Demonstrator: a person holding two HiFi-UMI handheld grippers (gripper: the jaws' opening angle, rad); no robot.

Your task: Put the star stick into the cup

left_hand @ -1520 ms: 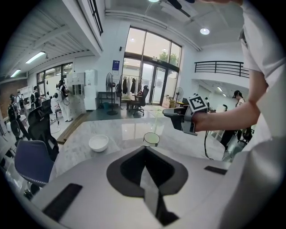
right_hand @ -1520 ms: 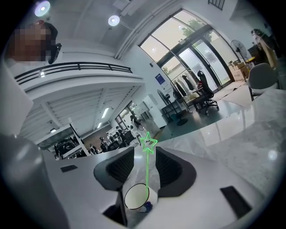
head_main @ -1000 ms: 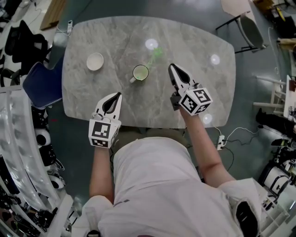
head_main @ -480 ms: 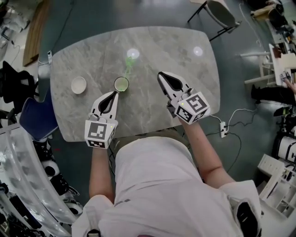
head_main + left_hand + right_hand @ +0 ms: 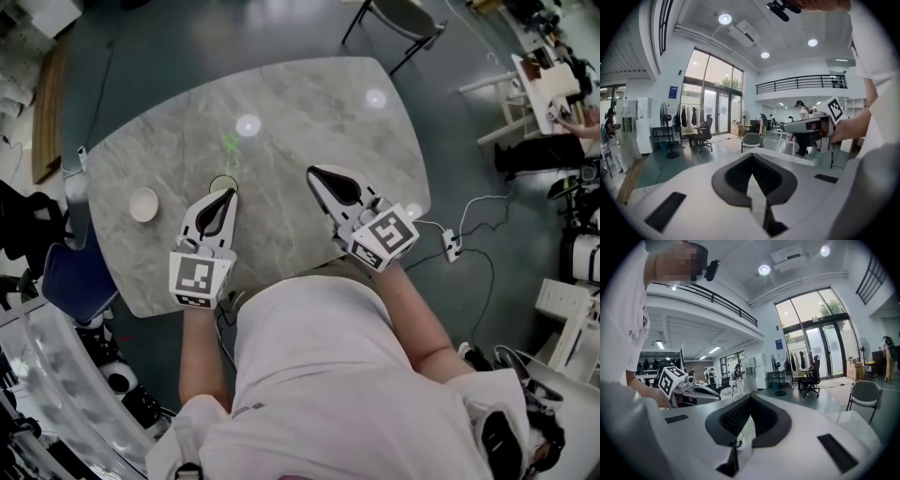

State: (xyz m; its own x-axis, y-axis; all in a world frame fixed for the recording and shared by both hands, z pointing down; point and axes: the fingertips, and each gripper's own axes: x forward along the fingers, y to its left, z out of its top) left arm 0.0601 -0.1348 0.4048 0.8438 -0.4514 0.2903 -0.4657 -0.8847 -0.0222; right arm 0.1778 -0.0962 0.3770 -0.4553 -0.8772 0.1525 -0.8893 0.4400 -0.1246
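The star stick (image 5: 231, 145), a blurred green shape, appeared to lie on the grey marble counter (image 5: 309, 103), just beyond the cup (image 5: 222, 179) and not in it. The cup stood partly hidden behind the tip of the left tool (image 5: 227, 195). The right tool (image 5: 315, 173) was held to the right, apart from the cup. Both tools were clenched with nothing between their jaws. The pick-up step seemed not yet begun; the next move would likely call for one tool to open, reach past the cup and close on the stick. Counted: one star stick, one cup, one small white bowl (image 5: 143, 204) further left, two tools.
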